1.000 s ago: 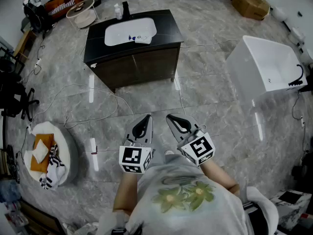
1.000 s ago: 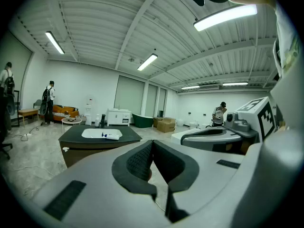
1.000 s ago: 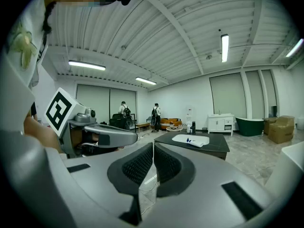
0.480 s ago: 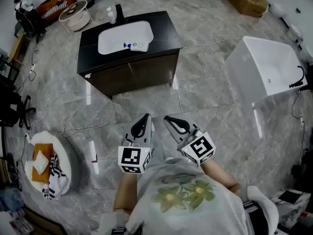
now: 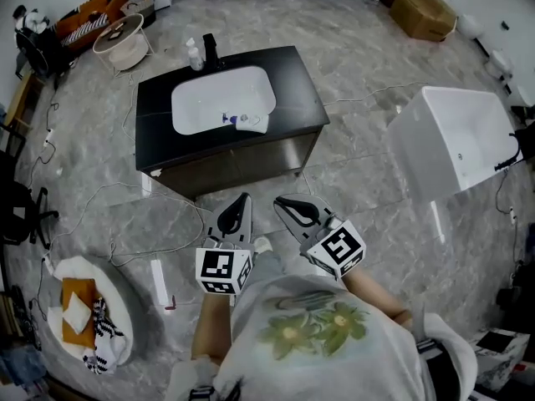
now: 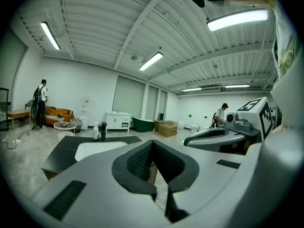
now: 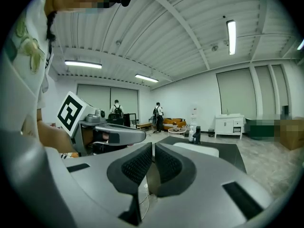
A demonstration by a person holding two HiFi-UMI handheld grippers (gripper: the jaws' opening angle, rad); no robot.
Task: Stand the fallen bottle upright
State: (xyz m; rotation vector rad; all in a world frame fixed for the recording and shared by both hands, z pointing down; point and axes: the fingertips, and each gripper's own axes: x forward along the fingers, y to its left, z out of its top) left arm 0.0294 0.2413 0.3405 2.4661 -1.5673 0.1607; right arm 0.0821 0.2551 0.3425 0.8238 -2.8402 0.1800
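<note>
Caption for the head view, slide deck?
Left gripper and right gripper, both shut and empty, point toward the black vanity with its white sink.

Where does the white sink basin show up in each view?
Head view: white sink basin, upper centre, set in the black vanity.
Left gripper view: basin low, left of centre.
Right gripper view: basin low, right of centre.
Shared landmark: black faucet behind the basin.
</note>
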